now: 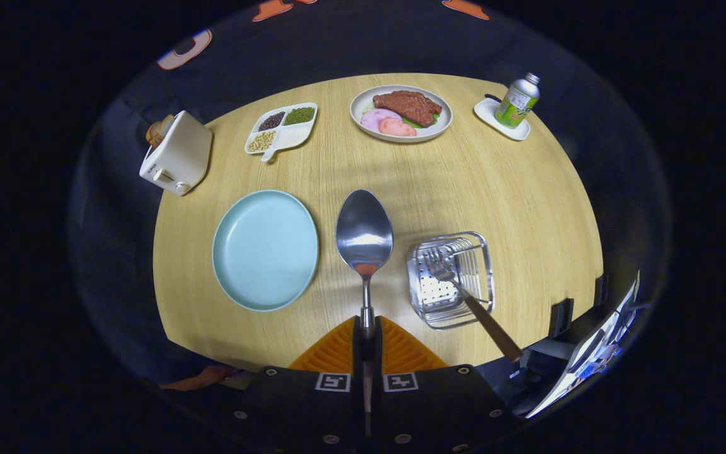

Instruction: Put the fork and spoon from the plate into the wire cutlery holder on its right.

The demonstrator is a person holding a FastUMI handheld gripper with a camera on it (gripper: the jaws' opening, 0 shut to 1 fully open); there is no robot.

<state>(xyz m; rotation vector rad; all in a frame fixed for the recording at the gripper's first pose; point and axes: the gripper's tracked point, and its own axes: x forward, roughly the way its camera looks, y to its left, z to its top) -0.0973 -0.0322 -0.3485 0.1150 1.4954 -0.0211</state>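
Carrying spoon (364, 234), gripper (367, 334) clamped on its handle, frame centre; holder (451, 279), lower right, has fork (464, 296). Advice: shift right, lower bowl-up.

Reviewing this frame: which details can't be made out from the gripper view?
- Spoon handle: hidden between the closed fingers of the gripper.
- Fork tines: lost among the wires of the cutlery holder, so where they rest is unclear.
- Bottle label: too small to read.
- Toaster controls: too small; what sticks out of its top is cut off by its body.
- Divided dish contents: too small to identify.
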